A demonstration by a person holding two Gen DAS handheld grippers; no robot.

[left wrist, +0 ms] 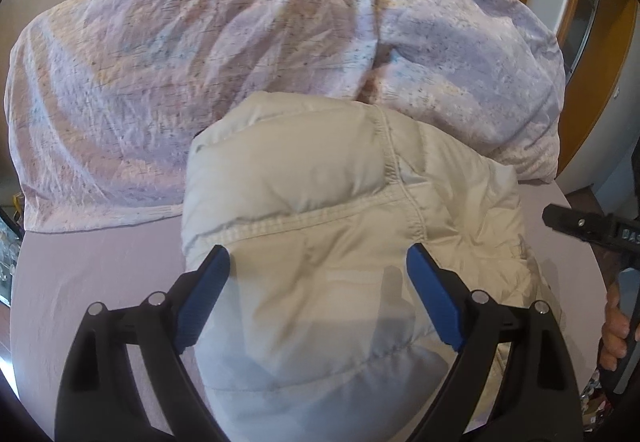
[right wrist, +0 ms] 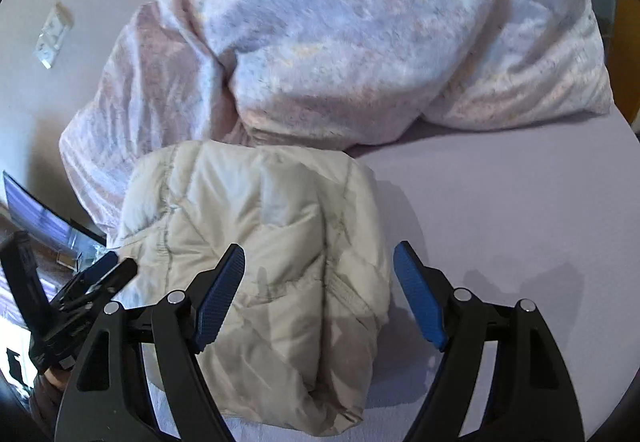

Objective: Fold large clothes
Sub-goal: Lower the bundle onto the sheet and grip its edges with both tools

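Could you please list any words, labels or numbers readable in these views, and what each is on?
"DAS": partial raised lettering on the right tongs' black body, cut off at the frame edge.
Cream puffer jacket: no readable label.
Wall sockets: no text legible.

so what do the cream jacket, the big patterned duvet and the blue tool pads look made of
Cream jacket: likely a thin, smooth synthetic shell over puffy filling, judging by its soft sheen, stitched seams and bulging quilted panels.
Patterned duvet: probably matte woven cotton, finely crinkled, over soft filling.
Blue tool pads: seemingly rubber or textured plastic, with a fine ridged grip surface, mounted on black plastic fingers.
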